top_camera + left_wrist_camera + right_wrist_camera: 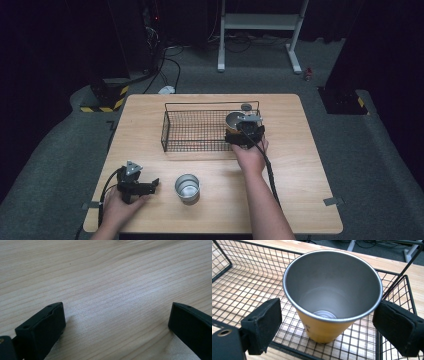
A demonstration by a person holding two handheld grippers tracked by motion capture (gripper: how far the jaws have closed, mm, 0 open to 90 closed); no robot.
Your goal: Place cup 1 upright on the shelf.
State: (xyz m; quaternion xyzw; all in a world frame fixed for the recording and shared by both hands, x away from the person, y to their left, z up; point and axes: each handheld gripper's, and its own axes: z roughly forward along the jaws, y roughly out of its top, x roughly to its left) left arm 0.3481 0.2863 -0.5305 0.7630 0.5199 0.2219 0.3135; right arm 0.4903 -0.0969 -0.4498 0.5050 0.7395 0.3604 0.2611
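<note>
A yellow cup [324, 332] with a steel inside stands upright in the right end of a black wire basket [244, 292]. My right gripper [328, 315] is open around it, one jaw on each side. The left jaw stands clear of the cup's wall and the right jaw is close to its rim. From above, the right gripper [241, 125] reaches over the basket's [192, 130] front right corner to the yellow cup [233, 119]. A silver cup [187, 187] stands upright on the table's front middle. My left gripper [154, 185] rests open just left of it, over bare wood [112, 285].
The light wooden table [300, 165] holds the basket at its back middle. A small grey disc [246, 106] lies behind the basket's right end. Beyond the table's far edge are cables, a white stand frame [260, 30] and striped floor blocks [107, 97].
</note>
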